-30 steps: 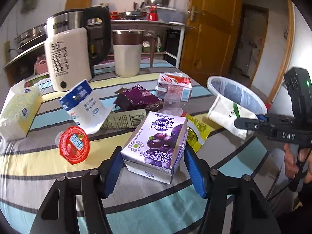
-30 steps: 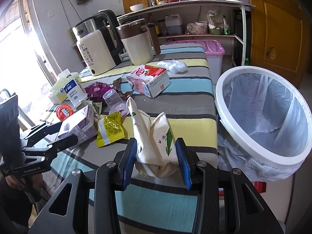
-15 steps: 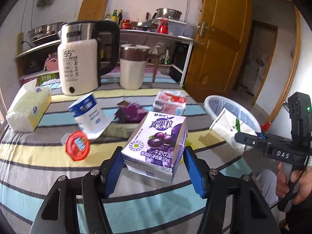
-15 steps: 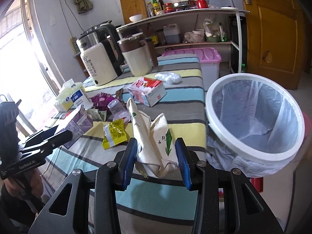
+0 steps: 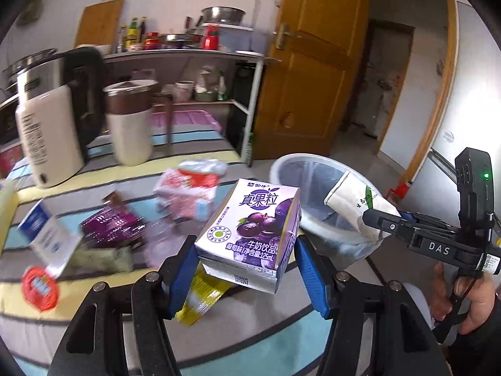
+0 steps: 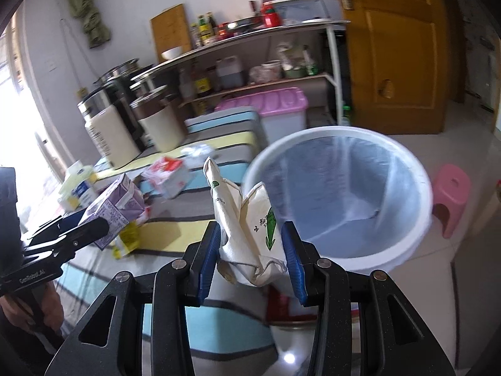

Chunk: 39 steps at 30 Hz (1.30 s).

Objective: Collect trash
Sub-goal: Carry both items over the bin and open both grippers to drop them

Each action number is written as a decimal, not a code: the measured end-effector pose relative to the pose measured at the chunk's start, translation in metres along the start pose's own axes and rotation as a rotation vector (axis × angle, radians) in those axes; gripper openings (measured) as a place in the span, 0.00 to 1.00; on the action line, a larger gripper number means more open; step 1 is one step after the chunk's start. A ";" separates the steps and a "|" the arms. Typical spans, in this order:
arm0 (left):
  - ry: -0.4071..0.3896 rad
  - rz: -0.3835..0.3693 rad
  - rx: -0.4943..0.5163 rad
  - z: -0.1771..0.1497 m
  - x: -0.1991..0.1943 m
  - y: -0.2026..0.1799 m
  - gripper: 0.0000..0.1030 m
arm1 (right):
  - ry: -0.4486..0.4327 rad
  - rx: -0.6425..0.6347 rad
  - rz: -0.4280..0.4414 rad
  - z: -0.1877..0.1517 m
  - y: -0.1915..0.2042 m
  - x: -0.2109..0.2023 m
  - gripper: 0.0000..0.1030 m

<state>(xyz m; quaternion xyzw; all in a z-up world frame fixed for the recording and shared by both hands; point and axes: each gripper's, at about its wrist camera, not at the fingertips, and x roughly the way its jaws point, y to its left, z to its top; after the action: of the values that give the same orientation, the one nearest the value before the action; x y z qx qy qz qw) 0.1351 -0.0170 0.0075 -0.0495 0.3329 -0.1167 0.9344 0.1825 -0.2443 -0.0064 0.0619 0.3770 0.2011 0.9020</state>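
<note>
We carry two pieces of trash at once. Our left claw [image 5: 245, 269] is clamped on the purple carton [image 5: 250, 235], lifted clear of the striped worktop [image 5: 256, 338] and short of the bin [image 5: 300, 194]. Our right claw [image 6: 249, 257] pinches the crumpled paper bag [image 6: 247, 235], which hangs in front of the bin's near rim [image 6: 341, 260], at the worktop's edge.

The carton sits skewed between the pads, one corner dipping low. We judge that a quick swing could twist it loose, and it would fall among the litter below or onto the floor.

The bag is soft and folded, so the pads may be gripping only a fold; it could slide out short of the rim and land on the floor.

Both claws head for one opening, close together. We risk knocking one against the other, or clipping the rim and tipping the light bin or dragging its liner [image 6: 360, 188] off.

Letting go too early is the likeliest miss for either piece.
</note>
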 end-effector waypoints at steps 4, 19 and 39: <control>0.013 -0.040 0.025 0.013 0.024 -0.021 0.60 | -0.005 0.019 -0.045 0.004 -0.021 0.001 0.40; 0.086 -0.135 0.110 0.040 0.106 -0.080 0.61 | 0.024 0.056 -0.144 0.011 -0.067 0.014 0.41; 0.106 -0.186 0.078 0.037 0.110 -0.080 0.61 | 0.014 0.080 -0.152 0.006 -0.074 0.006 0.51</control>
<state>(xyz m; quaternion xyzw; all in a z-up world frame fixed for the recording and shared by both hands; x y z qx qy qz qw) 0.2265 -0.1217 -0.0176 -0.0375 0.3712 -0.2184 0.9017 0.2135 -0.3087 -0.0257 0.0677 0.3945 0.1175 0.9089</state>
